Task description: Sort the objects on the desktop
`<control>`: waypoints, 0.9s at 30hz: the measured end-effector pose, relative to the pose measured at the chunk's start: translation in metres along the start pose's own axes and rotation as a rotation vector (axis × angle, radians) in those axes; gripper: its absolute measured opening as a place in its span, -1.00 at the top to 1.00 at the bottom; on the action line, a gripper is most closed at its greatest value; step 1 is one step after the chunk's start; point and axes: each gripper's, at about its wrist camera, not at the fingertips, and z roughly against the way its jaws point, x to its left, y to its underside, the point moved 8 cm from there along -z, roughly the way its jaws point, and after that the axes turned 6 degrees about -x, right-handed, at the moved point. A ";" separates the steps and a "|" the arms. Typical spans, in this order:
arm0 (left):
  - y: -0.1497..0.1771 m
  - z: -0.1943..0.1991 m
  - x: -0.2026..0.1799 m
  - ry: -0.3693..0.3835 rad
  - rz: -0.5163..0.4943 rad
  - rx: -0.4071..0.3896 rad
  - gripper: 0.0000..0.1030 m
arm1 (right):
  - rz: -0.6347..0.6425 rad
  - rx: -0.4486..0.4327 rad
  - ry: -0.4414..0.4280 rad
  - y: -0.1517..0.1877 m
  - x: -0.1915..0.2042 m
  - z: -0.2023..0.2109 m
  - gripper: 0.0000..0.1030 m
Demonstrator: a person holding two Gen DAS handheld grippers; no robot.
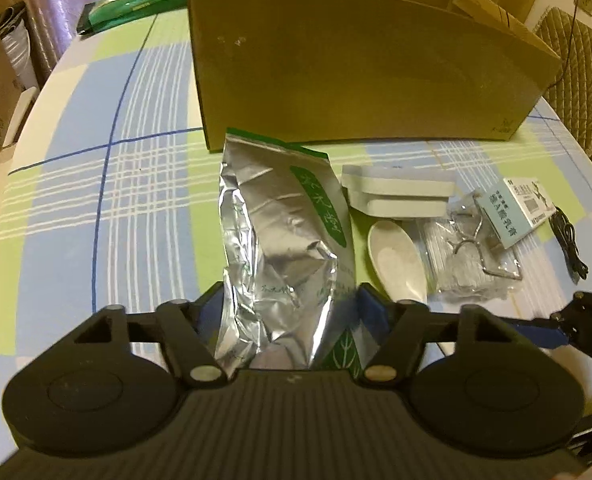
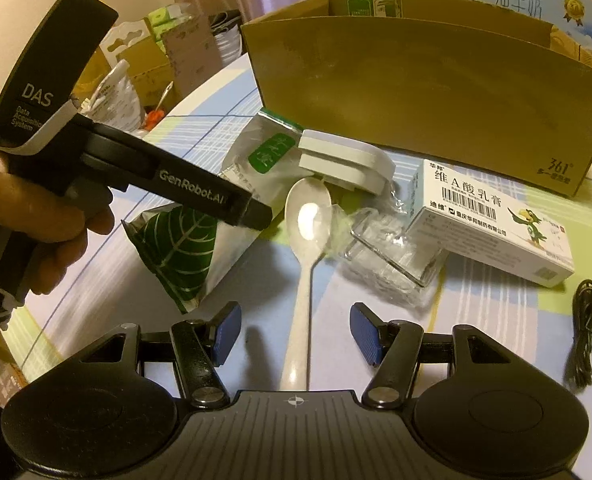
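The table [image 1: 96, 184] with its checked cloth is carrying a cardboard box [image 1: 356, 80] at the far side. Just in front of the box, a silver foil pouch [image 1: 280, 248] is lying, and the left tool [image 1: 288, 308] is pinching its near end. Beside the pouch, a white spoon [image 2: 306, 240] is resting, its handle between the spread fingers of the right tool [image 2: 296, 336].

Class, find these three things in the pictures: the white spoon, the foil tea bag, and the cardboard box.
white spoon [image 2: 309, 216], right wrist view, on its bowl.
foil tea bag [image 1: 280, 240], left wrist view, on its crinkled silver front.
cardboard box [image 2: 436, 92], right wrist view, on its near wall.
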 end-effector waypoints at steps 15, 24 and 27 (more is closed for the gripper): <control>0.024 0.032 0.020 -0.023 -0.014 0.044 0.02 | -0.072 -0.053 -0.002 -0.023 -0.020 -0.029 -0.12; 0.022 0.033 0.024 -0.017 -0.010 0.031 -0.14 | -0.054 -0.053 -0.001 -0.028 -0.015 -0.032 -0.13; 0.018 0.032 0.026 -0.020 -0.005 0.020 -0.22 | 0.031 -0.065 0.013 -0.028 -0.003 -0.040 -0.13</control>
